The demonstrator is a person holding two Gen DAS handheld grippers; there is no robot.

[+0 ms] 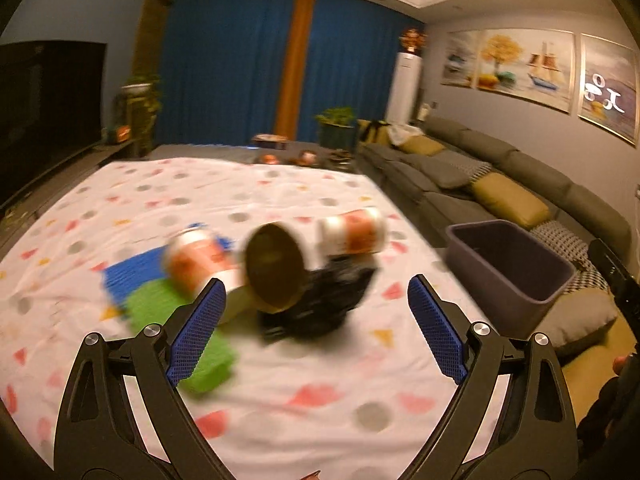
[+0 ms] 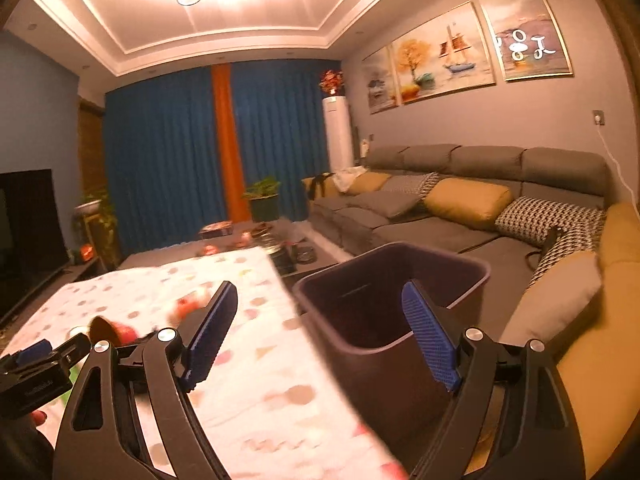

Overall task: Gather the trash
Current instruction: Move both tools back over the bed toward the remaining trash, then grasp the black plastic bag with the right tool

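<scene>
Here my left gripper (image 1: 314, 312) and right gripper (image 2: 320, 326) both gape, nothing between them. Past the left lies a blurred paper cup (image 1: 276, 266), mouth toward me, amid cans on the tablecloth (image 1: 280, 392); the bin (image 2: 384, 300) stands beyond its right edge.

Place: a home living room.
Landmark: a long grey sofa (image 2: 460, 204) with cushions stood along the wall.
Above sofa: framed paintings (image 2: 444, 56) hung.
Beyond sofa's far end: blue curtains (image 2: 160, 152) closed.
Opposite sofa: a dark TV (image 1: 44, 108) stood.
</scene>
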